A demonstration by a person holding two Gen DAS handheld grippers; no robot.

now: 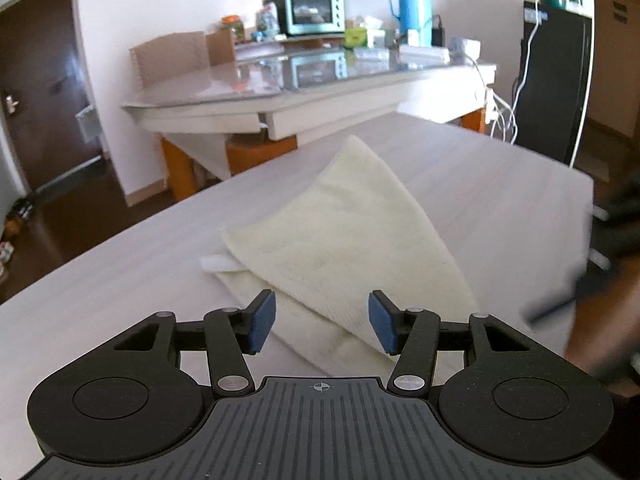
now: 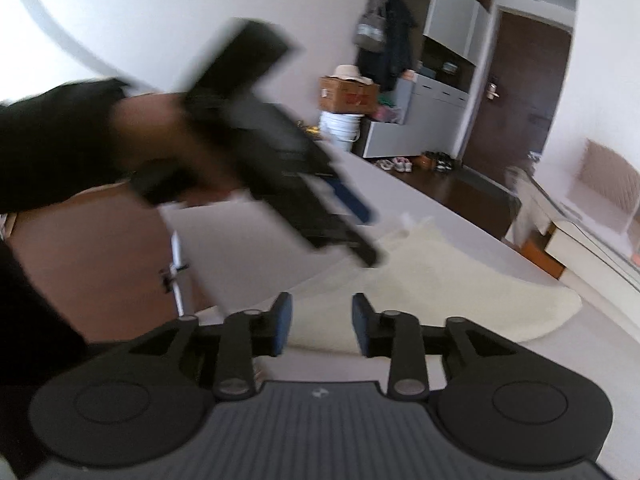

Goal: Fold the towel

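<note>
The cream terry-cloth towel lies on the pale, wood-grained worktop, its upper layer folded over into a triangle whose tip points away from the left wrist camera; a lower layer and a small white label show from under the left edge. The left gripper hangs over the towel's near edge, its blue-padded fingers spread wide with nothing between them; the cloth shows in the gap but does not appear pinched. In the right wrist view the same towel lies just ahead of the right gripper, whose blue-padded fingers stand apart, somewhat narrower than the left pair, and hold nothing; whether they touch the cloth cannot be told. The left gripper appears there as a blurred black shape above the towel's far end, held in a hand below a black sleeve. Beyond the worktop stands a glass-topped white table carrying a mint-green toaster oven and a blue thermos jug.
</note>
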